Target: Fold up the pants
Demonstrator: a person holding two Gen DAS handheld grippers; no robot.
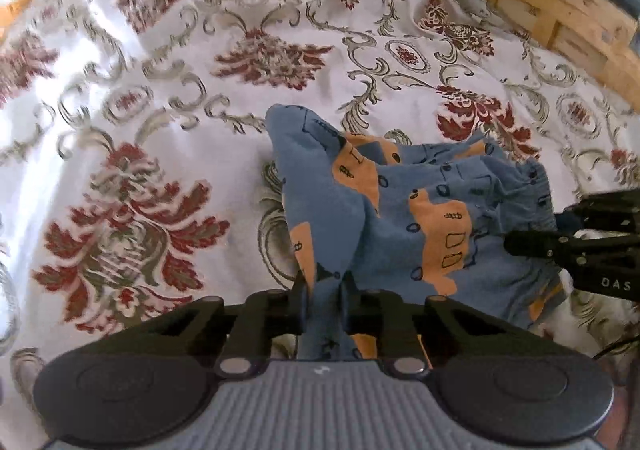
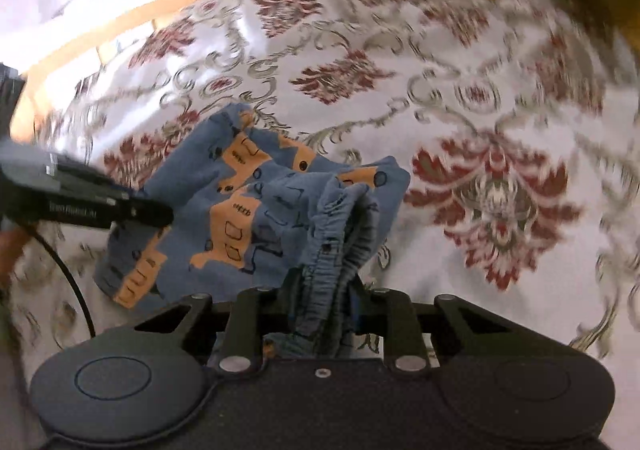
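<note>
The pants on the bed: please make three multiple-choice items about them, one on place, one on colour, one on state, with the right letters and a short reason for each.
1. Where do the pants lie?
A. on a patterned bedspread
B. on a bare wooden floor
C. inside a basket

2. Which colours do the pants have?
A. green with white stripes
B. blue with orange shapes
C. plain black

3. What is the state of the right gripper?
A. open, far from the cloth
B. shut on a book
C. shut on the pants

Answers:
1 A: the white bedspread with red flowers lies under and around them.
2 B: blue cloth with orange vehicle shapes shows in both views.
3 C: the gathered waistband is pinched between its fingers; the left gripper also clamps the cloth.
</note>
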